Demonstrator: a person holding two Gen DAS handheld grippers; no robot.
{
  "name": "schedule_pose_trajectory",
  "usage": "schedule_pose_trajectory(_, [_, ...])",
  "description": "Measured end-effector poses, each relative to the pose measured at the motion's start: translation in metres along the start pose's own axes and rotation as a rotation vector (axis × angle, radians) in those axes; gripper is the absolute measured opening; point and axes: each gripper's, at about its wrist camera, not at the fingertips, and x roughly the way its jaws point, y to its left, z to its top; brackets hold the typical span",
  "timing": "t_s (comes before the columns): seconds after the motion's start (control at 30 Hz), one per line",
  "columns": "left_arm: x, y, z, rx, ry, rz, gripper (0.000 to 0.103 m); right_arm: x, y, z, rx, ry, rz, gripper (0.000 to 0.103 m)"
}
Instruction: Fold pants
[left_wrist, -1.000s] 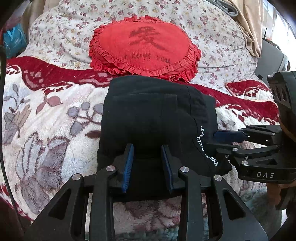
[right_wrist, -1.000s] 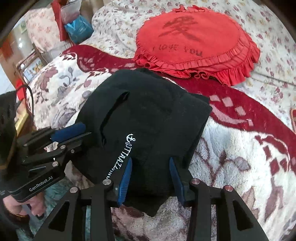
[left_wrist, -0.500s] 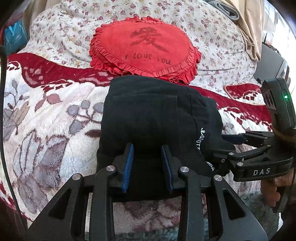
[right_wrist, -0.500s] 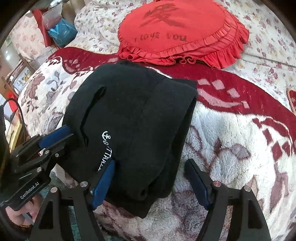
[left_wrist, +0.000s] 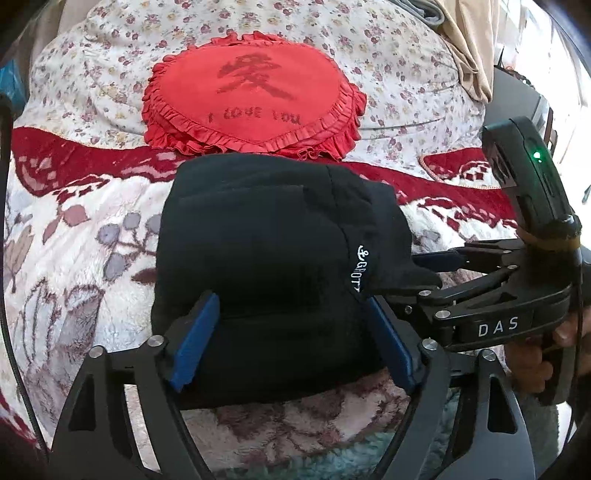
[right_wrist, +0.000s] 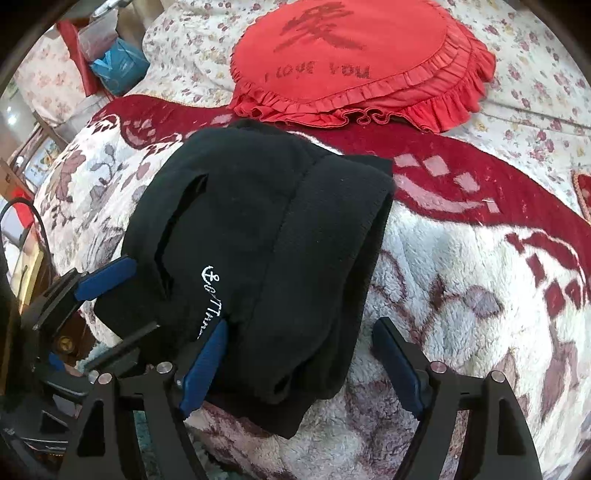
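The black pants (left_wrist: 258, 251) lie folded into a thick bundle on the fleece blanket, white anchor lettering on the right side; they also show in the right wrist view (right_wrist: 258, 240). My left gripper (left_wrist: 291, 343) is open, its blue pads astride the bundle's near edge. My right gripper (right_wrist: 306, 362) is open, jaws wide around the bundle's near right corner. The right gripper shows at the right of the left wrist view (left_wrist: 436, 273), against the pants' corner. The left gripper shows at the left of the right wrist view (right_wrist: 107, 295).
A red heart-shaped frilled cushion (left_wrist: 251, 103) lies just behind the pants on a floral quilt (left_wrist: 388, 62). The white and red fleece blanket (right_wrist: 461, 258) covers the bed. A blue bag (right_wrist: 118, 66) and clutter sit far left. Beige cloth (left_wrist: 469, 48) hangs at the back right.
Both grippers have opened and let go of the pants' near edge, the right one first, then the left. The bundle has settled flat on the blanket.
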Motion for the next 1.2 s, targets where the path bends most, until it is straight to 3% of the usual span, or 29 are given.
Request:
schedule_pose_trajectory(0.17, [-0.002, 0.021, 0.004, -0.132, -0.042, -0.147, 0.092, 0.001, -0.009, 0.000, 0.052, -0.006, 0.071, 0.088])
schedule_pose_trajectory(0.33, [-0.005, 0.051, 0.004, -0.309, -0.091, -0.321, 0.092, 0.005, 0.002, 0.000, 0.013, 0.003, 0.009, 0.090])
schedule_pose_trajectory(0.4, [-0.007, 0.053, 0.005, -0.328, -0.084, -0.342, 0.092, 0.006, 0.003, 0.001, 0.002, 0.007, -0.009, 0.091])
schedule_pose_trajectory(0.57, [-0.024, 0.051, 0.009, -0.403, -0.063, -0.304, 0.090, 0.004, -0.003, 0.002, 0.030, -0.003, 0.016, 0.091])
schedule_pose_trajectory(0.63, [-0.040, 0.051, 0.016, -0.461, -0.035, -0.300, 0.089, -0.001, -0.008, 0.001, 0.066, -0.024, 0.022, 0.084])
schedule_pose_trajectory(0.83, [-0.117, 0.030, 0.029, -0.375, -0.195, -0.255, 0.089, -0.018, -0.029, -0.009, 0.214, -0.105, 0.092, 0.071])
schedule_pose_trajectory(0.97, [-0.105, 0.046, 0.027, -0.451, -0.180, -0.287, 0.089, -0.029, -0.056, -0.020, 0.362, -0.173, 0.138, 0.069])
schedule_pose_trajectory(1.1, [-0.079, 0.061, 0.024, -0.543, -0.096, -0.328, 0.089, -0.035, -0.093, -0.038, 0.547, -0.235, 0.257, 0.057])
schedule_pose_trajectory(1.2, [-0.081, 0.065, 0.025, -0.547, -0.121, -0.319, 0.089, -0.052, -0.113, -0.052, 0.714, -0.260, 0.218, 0.053])
